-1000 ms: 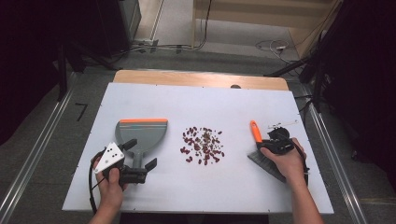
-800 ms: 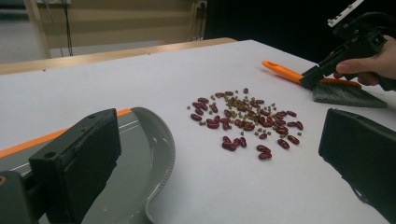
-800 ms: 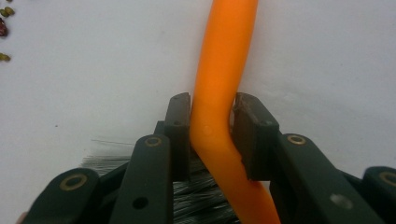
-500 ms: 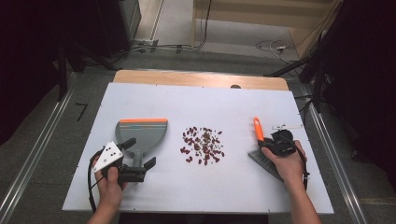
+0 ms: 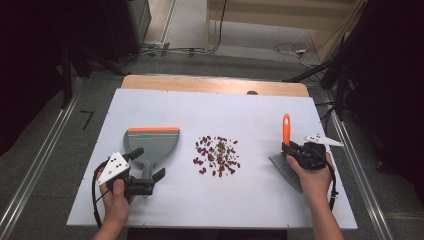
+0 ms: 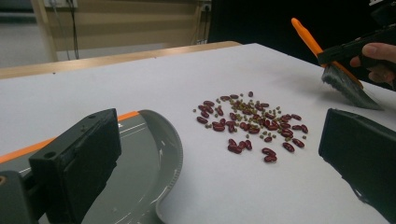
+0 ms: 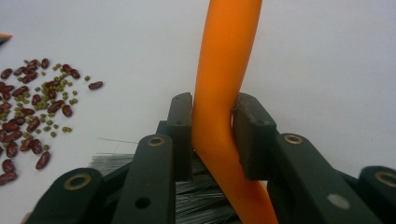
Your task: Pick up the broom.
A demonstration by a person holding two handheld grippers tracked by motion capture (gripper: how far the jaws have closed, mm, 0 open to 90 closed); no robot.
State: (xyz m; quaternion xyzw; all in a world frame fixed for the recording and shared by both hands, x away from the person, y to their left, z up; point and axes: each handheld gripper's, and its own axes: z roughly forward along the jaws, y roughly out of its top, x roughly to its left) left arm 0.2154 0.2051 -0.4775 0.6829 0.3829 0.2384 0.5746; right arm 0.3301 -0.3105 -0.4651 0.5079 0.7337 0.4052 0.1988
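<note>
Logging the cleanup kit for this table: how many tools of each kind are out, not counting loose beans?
Dustpan: 1
Brush: 1
Gripper: 2, left gripper open around the dustpan handle, right gripper shut on the brush
Bean pile: 1
Total: 5

Our right gripper [image 5: 295,149], jaws clamped on orange brush [image 5: 286,131] handle, has swung brush: handle was leaning left, now points straight away from us. Bristles have lifted slightly off table [image 5: 250,107], shifted a little rightward.
</note>
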